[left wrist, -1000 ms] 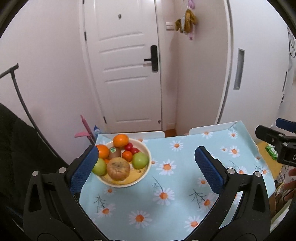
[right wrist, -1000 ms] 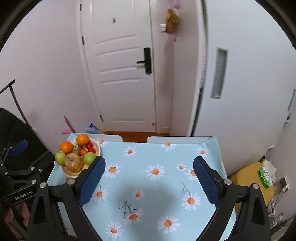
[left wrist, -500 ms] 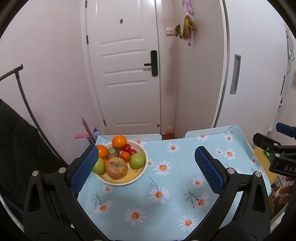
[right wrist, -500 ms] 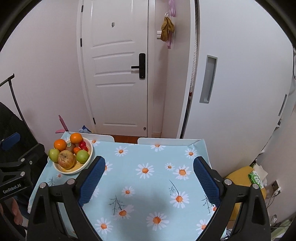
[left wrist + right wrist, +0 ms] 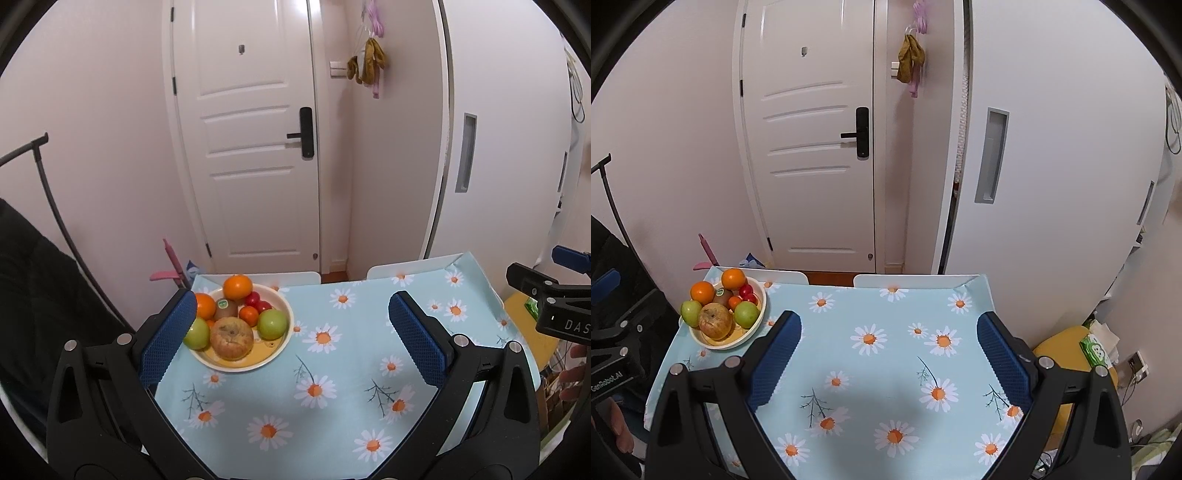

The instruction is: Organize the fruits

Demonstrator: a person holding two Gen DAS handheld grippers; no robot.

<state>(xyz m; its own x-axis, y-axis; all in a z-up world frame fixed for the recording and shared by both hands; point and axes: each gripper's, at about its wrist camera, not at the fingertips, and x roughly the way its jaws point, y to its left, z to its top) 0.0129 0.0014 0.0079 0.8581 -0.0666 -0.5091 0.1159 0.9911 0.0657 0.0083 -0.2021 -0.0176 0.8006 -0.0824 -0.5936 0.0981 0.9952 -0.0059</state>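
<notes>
A cream bowl (image 5: 280,345) (image 5: 753,330) stands at the table's far left, heaped with fruit: two oranges (image 5: 237,287), a kiwi (image 5: 226,308), small red tomatoes (image 5: 258,302), two green apples (image 5: 272,324) and a large brownish apple (image 5: 231,338) (image 5: 716,320). My left gripper (image 5: 291,328) hovers open above the table, the bowl just inside its left finger. My right gripper (image 5: 888,332) hangs open over the middle of the daisy tablecloth (image 5: 886,369), nothing between its pads.
Two white chair backs (image 5: 905,281) sit against the table's far edge before a white door (image 5: 809,147). A yellow stool (image 5: 1067,350) with a green packet stands off the right side. Dark fabric (image 5: 33,295) and a black rod lie left.
Both grippers have pulled back and risen from the table, so bowl and cloth look smaller and lower. The fruit has stayed in place and both grippers remain open.
</notes>
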